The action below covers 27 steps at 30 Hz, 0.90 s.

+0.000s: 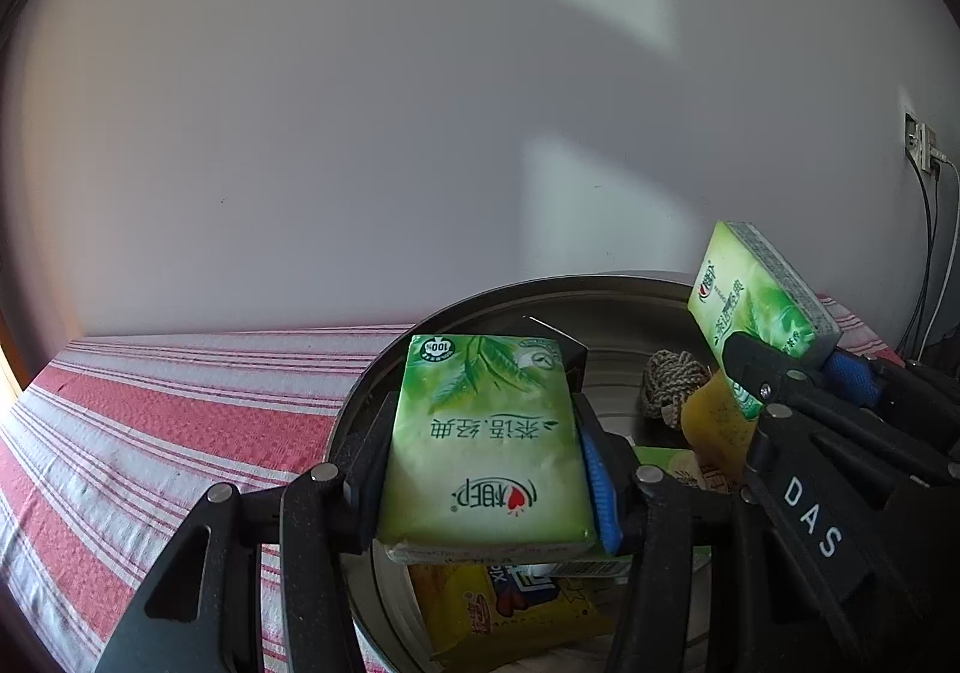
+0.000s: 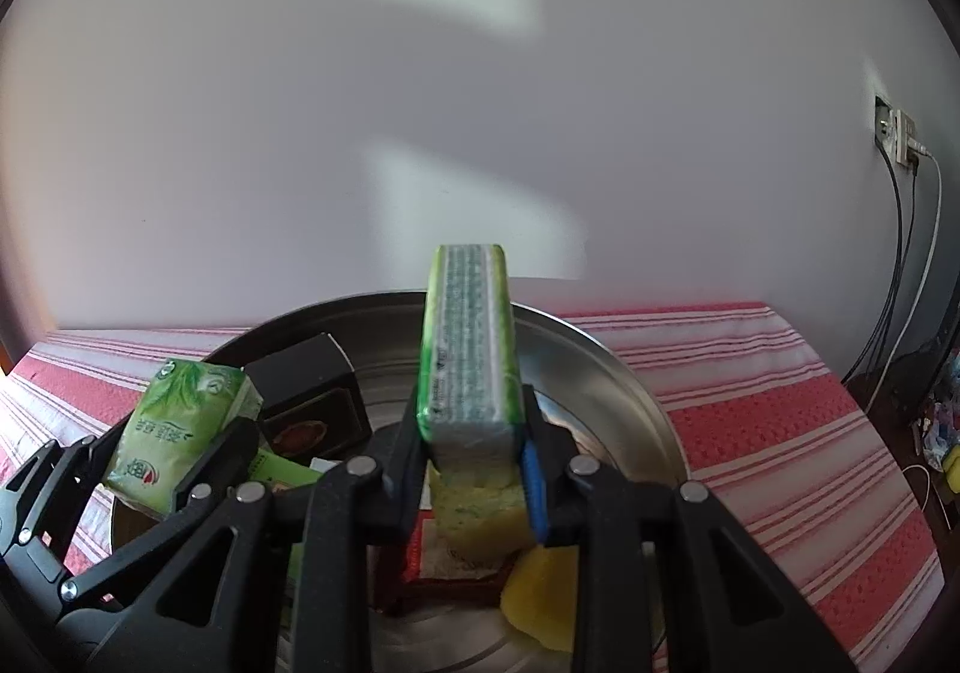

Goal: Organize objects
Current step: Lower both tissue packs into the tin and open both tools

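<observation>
My left gripper (image 1: pixel 480 415) is shut on a green tissue pack (image 1: pixel 486 445) that lies flat between its fingers, above the near-left part of a round metal basin (image 1: pixel 480 296). My right gripper (image 2: pixel 471 421) is shut on a second green tissue pack (image 2: pixel 471 349), held on edge and pointing up over the middle of the basin (image 2: pixel 606 355). In the left wrist view the right gripper (image 1: pixel 792 367) and its pack (image 1: pixel 750 307) are at the right. The right wrist view has the left gripper (image 2: pixel 180 457) and its pack (image 2: pixel 180 421) at the left.
In the basin lie a black box (image 2: pixel 312 391), yellow sponges (image 2: pixel 540 601), a red packet (image 2: pixel 432 577), a yellow snack packet (image 1: pixel 510 613) and a coil of cord (image 1: pixel 672 379). The basin stands on a red-and-white striped cloth (image 2: pixel 780 433). A wall socket (image 2: pixel 894 133) with cables is at the right.
</observation>
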{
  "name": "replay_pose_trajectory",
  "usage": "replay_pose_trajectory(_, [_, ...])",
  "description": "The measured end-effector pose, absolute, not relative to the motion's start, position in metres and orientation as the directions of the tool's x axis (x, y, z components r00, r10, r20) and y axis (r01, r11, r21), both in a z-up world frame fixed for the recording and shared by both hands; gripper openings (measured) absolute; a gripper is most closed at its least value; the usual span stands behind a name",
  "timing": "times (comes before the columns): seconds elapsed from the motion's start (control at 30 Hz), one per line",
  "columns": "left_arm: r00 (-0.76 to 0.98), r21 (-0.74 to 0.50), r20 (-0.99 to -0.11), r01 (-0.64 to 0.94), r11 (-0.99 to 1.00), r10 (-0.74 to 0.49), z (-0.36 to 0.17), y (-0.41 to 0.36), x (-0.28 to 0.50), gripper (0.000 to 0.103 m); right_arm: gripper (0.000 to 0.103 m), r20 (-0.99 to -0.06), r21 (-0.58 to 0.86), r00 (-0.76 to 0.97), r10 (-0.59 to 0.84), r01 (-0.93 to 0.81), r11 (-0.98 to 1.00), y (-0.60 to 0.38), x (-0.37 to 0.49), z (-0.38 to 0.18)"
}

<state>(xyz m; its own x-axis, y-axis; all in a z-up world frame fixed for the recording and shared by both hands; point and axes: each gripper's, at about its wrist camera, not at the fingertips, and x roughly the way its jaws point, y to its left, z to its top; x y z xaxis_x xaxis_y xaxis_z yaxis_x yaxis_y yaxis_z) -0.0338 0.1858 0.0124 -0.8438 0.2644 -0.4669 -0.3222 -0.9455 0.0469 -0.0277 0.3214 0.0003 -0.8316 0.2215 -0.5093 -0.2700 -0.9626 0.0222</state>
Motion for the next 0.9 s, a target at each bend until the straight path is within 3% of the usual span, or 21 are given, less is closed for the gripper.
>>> replay_pose_trajectory(0.2, [-0.845, 0.069, -0.467, -0.329, -0.942, 0.261, 0.013, 0.198, -0.029, 0.055, 0.029, -0.527, 0.025, -0.828, 0.191, -0.240, -0.971, 0.317, -0.034, -0.001])
replay_pose_trajectory(0.27, [-0.841, 0.061, -0.466, -0.342, -0.938, 0.276, 0.013, 0.200, -0.028, 0.059, 0.040, -0.524, 0.024, -0.829, 0.194, -0.242, -0.970, 0.318, -0.032, 0.000])
replay_pose_trajectory(0.33, [-0.846, 0.046, -0.444, -0.350, -0.936, 0.295, 0.016, 0.200, -0.022, 0.081, 0.073, -0.513, 0.035, -0.838, 0.188, -0.238, -0.971, 0.319, -0.028, 0.002])
replay_pose_trajectory(0.43, [-0.861, 0.053, -0.410, -0.351, -0.935, 0.300, 0.019, 0.202, -0.013, 0.097, 0.088, -0.476, 0.013, -0.854, 0.208, -0.243, -0.970, 0.314, -0.021, 0.007])
replay_pose_trajectory(0.5, [-0.862, 0.057, -0.403, -0.359, -0.932, 0.308, 0.020, 0.205, -0.010, 0.100, 0.095, -0.467, 0.001, -0.855, 0.225, -0.255, -0.967, 0.313, -0.018, 0.009])
replay_pose_trajectory(0.9, [-0.850, 0.040, -0.412, -0.377, -0.925, 0.329, 0.025, 0.199, -0.002, 0.101, 0.102, -0.457, -0.023, -0.854, 0.248, -0.267, -0.963, 0.312, -0.009, 0.009])
